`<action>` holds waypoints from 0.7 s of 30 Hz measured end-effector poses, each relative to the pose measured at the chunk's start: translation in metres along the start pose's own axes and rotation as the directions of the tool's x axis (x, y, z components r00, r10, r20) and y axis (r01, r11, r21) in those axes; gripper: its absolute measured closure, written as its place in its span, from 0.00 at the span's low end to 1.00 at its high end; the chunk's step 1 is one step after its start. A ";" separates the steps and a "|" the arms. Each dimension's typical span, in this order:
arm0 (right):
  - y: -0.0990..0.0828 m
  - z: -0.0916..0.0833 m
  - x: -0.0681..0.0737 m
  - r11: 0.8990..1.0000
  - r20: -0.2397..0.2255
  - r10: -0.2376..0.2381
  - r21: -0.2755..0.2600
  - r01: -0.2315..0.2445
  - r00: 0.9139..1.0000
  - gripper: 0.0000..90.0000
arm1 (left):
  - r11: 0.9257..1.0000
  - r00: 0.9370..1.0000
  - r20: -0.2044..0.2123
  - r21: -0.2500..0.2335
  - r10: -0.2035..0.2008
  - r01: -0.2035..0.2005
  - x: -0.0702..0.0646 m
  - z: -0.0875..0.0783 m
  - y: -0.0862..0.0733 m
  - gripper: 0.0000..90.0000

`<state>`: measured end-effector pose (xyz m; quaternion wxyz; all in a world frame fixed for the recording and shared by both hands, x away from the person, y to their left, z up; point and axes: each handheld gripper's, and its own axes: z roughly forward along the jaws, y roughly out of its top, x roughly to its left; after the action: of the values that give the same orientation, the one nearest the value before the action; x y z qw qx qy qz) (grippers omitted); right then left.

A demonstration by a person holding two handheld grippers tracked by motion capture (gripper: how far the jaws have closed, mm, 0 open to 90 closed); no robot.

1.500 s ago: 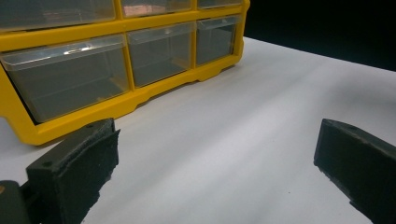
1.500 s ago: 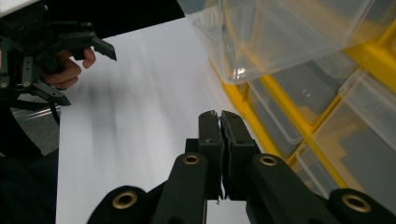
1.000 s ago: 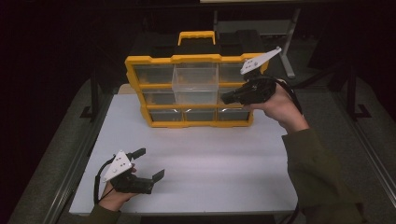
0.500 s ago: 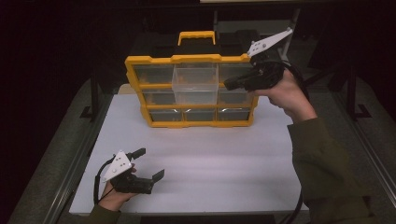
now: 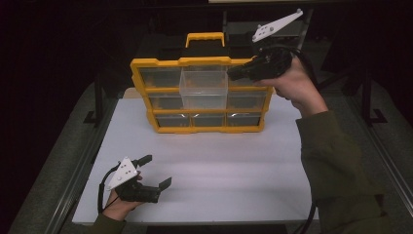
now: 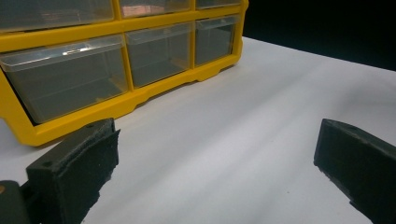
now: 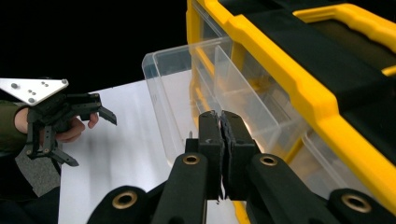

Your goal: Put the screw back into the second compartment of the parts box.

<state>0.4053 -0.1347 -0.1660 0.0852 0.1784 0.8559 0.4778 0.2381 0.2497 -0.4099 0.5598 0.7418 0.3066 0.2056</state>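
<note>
High view, upright organizer (image 5: 202, 95), drawer (image 5: 203, 87) protruding forward

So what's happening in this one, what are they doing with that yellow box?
A person works at a white table with a claw in each hand. A yellow drawer organizer stands upright at the back, with its top middle clear drawer pulled partway out. The right claw is shut with nothing between its jaws, held up by the organizer's top right corner, beside the open drawer. The left claw is open and empty, low over the table's near left.
</note>
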 end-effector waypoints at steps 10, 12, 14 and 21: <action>0.016 0.020 0.002 1.000 -0.030 -0.007 -0.002 0.007 1.000 0.96 | 1.000 1.000 0.001 0.002 0.000 0.000 0.000 0.000 0.000 0.00; 0.018 0.024 0.002 1.000 -0.033 -0.007 -0.001 0.007 0.999 0.96 | 1.000 1.000 0.001 0.002 0.000 0.000 0.000 0.000 0.000 0.00; 0.021 0.029 0.002 1.000 -0.040 -0.009 0.005 0.009 0.999 0.96 | 1.000 1.000 0.002 0.000 -0.001 0.001 0.000 0.000 0.000 0.00; 0.025 0.049 0.002 0.999 -0.047 -0.024 0.036 0.025 0.999 0.96 | 1.000 1.000 0.000 0.007 0.012 -0.012 0.002 -0.001 0.000 0.00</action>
<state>0.4248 -0.0840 -0.1708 0.0677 0.1582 0.8683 0.4652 0.2394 0.2519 -0.4099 0.5560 0.7455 0.3030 0.2078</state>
